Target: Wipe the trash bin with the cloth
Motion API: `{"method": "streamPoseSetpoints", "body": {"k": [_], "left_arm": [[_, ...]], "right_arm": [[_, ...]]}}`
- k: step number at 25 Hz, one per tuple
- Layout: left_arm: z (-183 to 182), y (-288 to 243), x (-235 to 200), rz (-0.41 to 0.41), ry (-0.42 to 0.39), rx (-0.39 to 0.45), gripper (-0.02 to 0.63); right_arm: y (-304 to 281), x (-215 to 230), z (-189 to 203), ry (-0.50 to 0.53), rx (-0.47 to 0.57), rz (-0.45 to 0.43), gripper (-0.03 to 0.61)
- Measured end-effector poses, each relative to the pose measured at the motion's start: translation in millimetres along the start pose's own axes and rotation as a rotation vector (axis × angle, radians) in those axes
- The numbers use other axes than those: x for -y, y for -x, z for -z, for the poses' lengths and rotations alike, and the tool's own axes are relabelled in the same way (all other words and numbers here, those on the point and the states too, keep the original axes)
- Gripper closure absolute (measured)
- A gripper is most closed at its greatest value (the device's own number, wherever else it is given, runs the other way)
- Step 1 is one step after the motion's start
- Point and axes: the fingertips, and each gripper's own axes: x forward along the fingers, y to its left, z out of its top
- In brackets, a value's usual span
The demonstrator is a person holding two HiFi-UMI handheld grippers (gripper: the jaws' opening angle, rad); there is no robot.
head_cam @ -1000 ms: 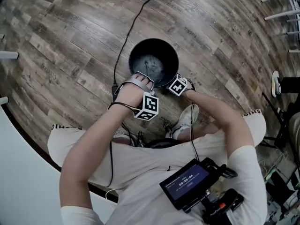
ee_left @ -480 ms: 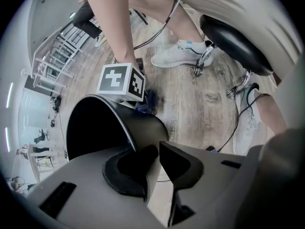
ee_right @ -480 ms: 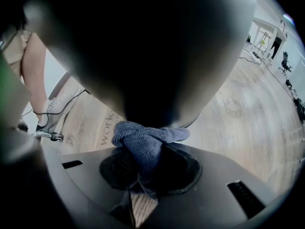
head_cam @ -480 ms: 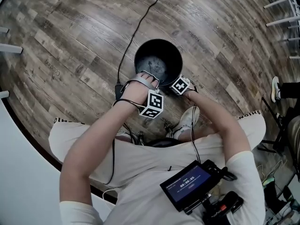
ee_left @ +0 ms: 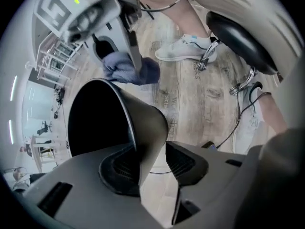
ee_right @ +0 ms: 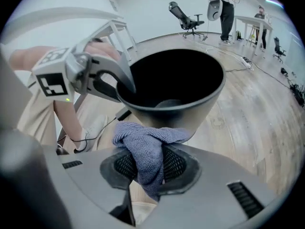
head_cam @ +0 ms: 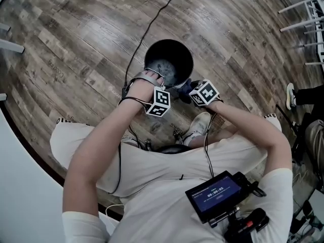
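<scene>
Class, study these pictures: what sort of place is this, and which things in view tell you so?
Probably an open office or lab room. It has a wood-plank floor, and the right gripper view shows a swivel office chair and a white desk in the background.

Soft, even indoor light fills all 3 views, and shadows on the wooden floor point(head_cam: 76, 44) are faint. The head view bows the planks strongly toward its edges. Both gripper views are round fisheye pictures with dark corners. The inside of the trash bin point(head_cam: 168, 59) reads almost black. The weave of the cloth point(ee_right: 145, 151) is sharp, while the left gripper view's upper right smears with blur.
</scene>
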Motion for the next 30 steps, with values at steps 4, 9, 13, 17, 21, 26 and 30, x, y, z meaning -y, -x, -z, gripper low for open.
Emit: {"method": "streamPoseSetpoints", "body": {"k": [4,9,13,17,21,26,30], "left_arm": [[0.7,-2.7,-3.2,-0.032,-0.031,-0.022,0.514],[-4.9,-2.0,0.6,-0.012,-0.071,-0.028,0.534],[-12.0,-1.2,2.8,-0.009,-0.081,-0.021,0.537],[-7.0,-5.4,-4.3,-0.014,-0.095,-0.022,0.537],[-11.7,-3.6,-2.4,-0.010,-0.100,-0.009,0.537],[-13.5,-3.1,-8.4,-0.015,-0.094,0.001,0.537],[-15.1,-2.0,-10.5,-0.012,-0.114,0.006,0.532]], "right_arm": [[31.1,-17.1,-13.6,0.007,0.043,0.009,0.482],[32.2,-10.7,-23.1,-0.008,0.073,0.034,0.482],[22.2,-0.2,-21.2,-0.022,0.055,0.026,0.482],[5.2,14.3,-19.6,0.012,0.027,0.028,0.482],[-15.1,20.6,-7.9,0.031,-0.007,0.037,0.482],[-51.8,37.1,6.5,0.041,-0.016,0.036,0.482],[-85.8,47.8,19.6,0.055,-0.024,0.040,0.482]]}}
